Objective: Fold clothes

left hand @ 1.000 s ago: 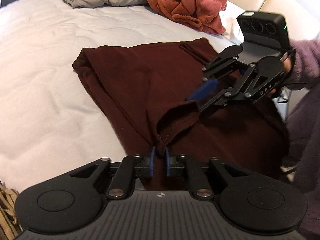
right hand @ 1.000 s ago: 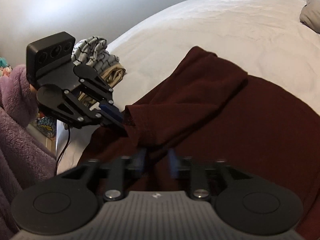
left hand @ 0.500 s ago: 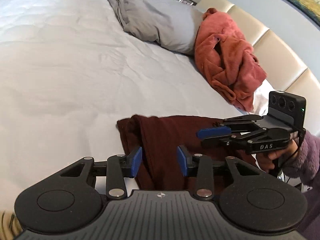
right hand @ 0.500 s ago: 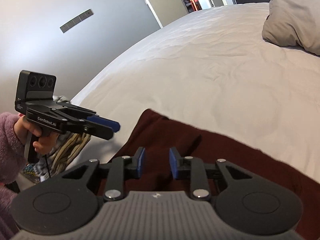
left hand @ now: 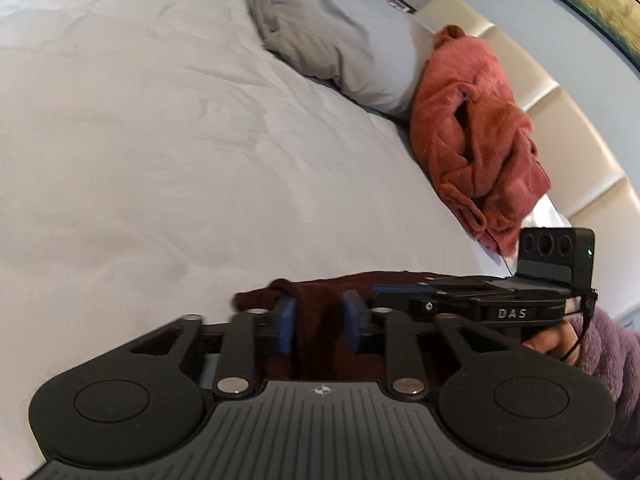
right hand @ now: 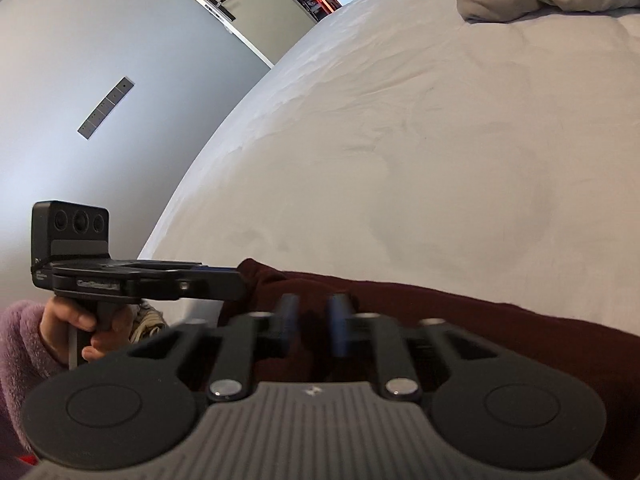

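Observation:
A dark maroon garment [left hand: 312, 300] lies flat on the white bed [left hand: 160, 160], near its front edge. My left gripper [left hand: 319, 322] hovers low over the garment's left end, open, with cloth showing in the gap between the blue pads. In the right wrist view the garment [right hand: 480, 320] spreads to the right, and my right gripper [right hand: 313, 322] is open above its folded edge. Each gripper shows in the other's view: the right gripper [left hand: 378, 290] level at the right, the left gripper [right hand: 236, 276] level at the left. Neither holds anything.
A grey pillow [left hand: 340, 40] and a rust-coloured robe [left hand: 480, 128] lie against the cream padded headboard [left hand: 560, 112]. A hand [right hand: 80, 320] in a purple fleece sleeve holds the left gripper beside the bed's edge. A grey wall and door [right hand: 224, 4] stand beyond.
Both grippers let go of the maroon cloth they pinched a second ago, opened, and dropped low and level beside the garment. The lifted fold now lies flat.

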Tool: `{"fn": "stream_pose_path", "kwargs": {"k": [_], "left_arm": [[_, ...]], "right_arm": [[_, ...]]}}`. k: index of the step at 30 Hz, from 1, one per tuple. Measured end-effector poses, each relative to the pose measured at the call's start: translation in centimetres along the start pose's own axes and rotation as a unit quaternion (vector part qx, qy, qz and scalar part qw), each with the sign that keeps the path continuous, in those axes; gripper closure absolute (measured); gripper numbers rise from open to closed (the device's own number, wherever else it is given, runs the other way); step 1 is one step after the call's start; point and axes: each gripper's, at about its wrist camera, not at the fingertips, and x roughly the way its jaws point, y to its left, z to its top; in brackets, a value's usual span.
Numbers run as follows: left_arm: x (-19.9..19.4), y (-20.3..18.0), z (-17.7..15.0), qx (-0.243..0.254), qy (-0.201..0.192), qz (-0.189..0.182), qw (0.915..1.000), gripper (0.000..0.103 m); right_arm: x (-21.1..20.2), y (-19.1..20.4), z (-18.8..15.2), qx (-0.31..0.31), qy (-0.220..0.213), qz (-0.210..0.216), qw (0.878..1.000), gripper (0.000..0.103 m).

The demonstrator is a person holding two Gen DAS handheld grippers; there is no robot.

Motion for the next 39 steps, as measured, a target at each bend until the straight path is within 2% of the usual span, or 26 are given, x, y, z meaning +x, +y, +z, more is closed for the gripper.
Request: {"fn": "stream_pose_path", "kwargs": {"k": [4,9,12,14,15,16,19,21,22,24,26,27,28,32,39], "left_arm": [[-0.1,1.5,-0.1,-0.016,-0.014,0.006,0.9998,0.101],[0.4,1.7,-0.4,-0.004,-0.014,0.014,0.9998,0.101],[-0.7,1.0,-0.5,0.006,-0.018,0.021,0.9996,0.099],[-1.7,0.1,-0.8,0.014,-0.023,0.033,0.9991,0.084],[-2.3,-0.3,-1.1,0.016,-0.026,0.038,0.9988,0.066],[-2.9,-0.6,-1.4,0.018,-0.030,0.043,0.9985,0.053],[-4.6,-1.7,-2.5,0.022,-0.030,0.040,0.9985,0.054],[-5.1,-2.8,-3.4,0.032,-0.014,0.043,0.9984,0.055],[-5.2,-3.5,-3.9,0.041,0.000,0.053,0.9978,0.063],[-5.1,-5.1,-5.2,0.064,0.030,0.066,0.9953,0.068],[-4.9,-6.2,-6.4,0.071,0.054,0.070,0.9935,0.068],[-4.7,-6.4,-6.9,0.070,0.062,0.073,0.9929,0.068],[-4.5,-6.5,-7.4,0.067,0.071,0.077,0.9922,0.068],[-4.0,-6.6,-8.4,0.065,0.096,0.084,0.9898,0.069],[-3.4,-6.5,-9.1,0.061,0.099,0.082,0.9898,0.069]], "right_arm": [[0.2,-0.4,-0.1,0.003,-0.006,-0.026,1.000,0.101],[-0.3,0.2,-0.6,-0.011,-0.007,-0.041,0.999,0.100],[-0.6,0.6,-0.8,-0.020,-0.007,-0.050,0.999,0.096],[-0.8,0.8,-1.0,-0.026,-0.007,-0.055,0.998,0.095],[-1.1,1.0,-1.2,-0.033,-0.008,-0.055,0.998,0.095],[-1.5,1.4,-1.4,-0.042,-0.008,-0.053,0.998,0.095],[-2.9,3.0,-2.6,-0.071,-0.006,-0.036,0.997,0.094],[-3.3,4.8,-3.6,-0.100,0.003,-0.018,0.995,0.094],[-3.3,5.7,-4.1,-0.114,0.009,-0.010,0.993,0.094],[-3.1,6.8,-4.9,-0.135,0.022,-0.007,0.991,0.094],[-2.9,7.8,-5.8,-0.154,0.037,-0.007,0.987,0.086],[-2.9,7.9,-6.2,-0.155,0.041,-0.007,0.987,0.068],[-3.0,7.9,-6.5,-0.152,0.044,-0.008,0.987,0.063],[-3.4,7.9,-7.6,-0.152,0.052,-0.007,0.987,0.064],[-3.4,9.3,-9.3,-0.214,0.067,0.000,0.975,0.063]]}}
